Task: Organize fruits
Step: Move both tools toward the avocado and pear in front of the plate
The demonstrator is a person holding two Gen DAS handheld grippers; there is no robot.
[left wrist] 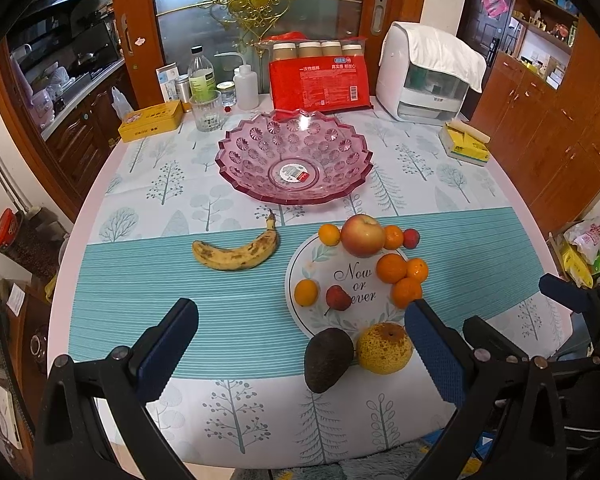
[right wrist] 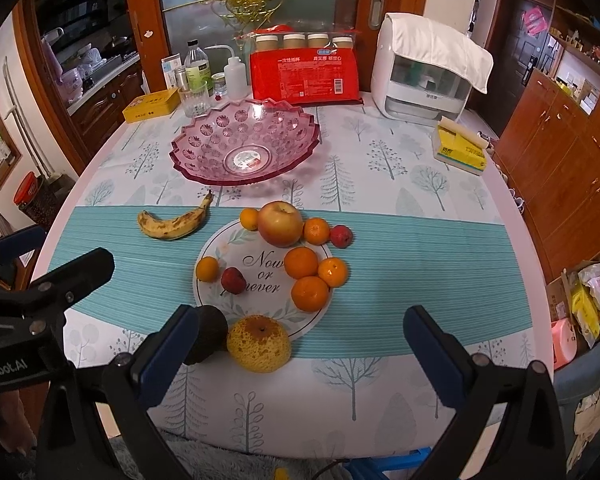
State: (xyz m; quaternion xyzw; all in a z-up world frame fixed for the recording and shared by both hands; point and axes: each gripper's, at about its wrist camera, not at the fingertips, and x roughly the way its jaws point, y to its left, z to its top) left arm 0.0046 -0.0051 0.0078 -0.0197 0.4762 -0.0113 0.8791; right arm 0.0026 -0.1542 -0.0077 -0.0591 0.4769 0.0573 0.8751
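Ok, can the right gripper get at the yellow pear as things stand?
Probably yes. The right gripper is open, and the yellow pear sits just ahead of it. The avocado sits close on the pear's left, so that finger has little room.

A home dining room — tableclothed table, wooden cabinets, kitchen counter beyond.

A see-through pink plastic bowl with round flower shapes, a spotty yellow banana, a red-and-yellow apple and a dark brown avocado sit on a tabletop cloth with teal stripes and grey trees.
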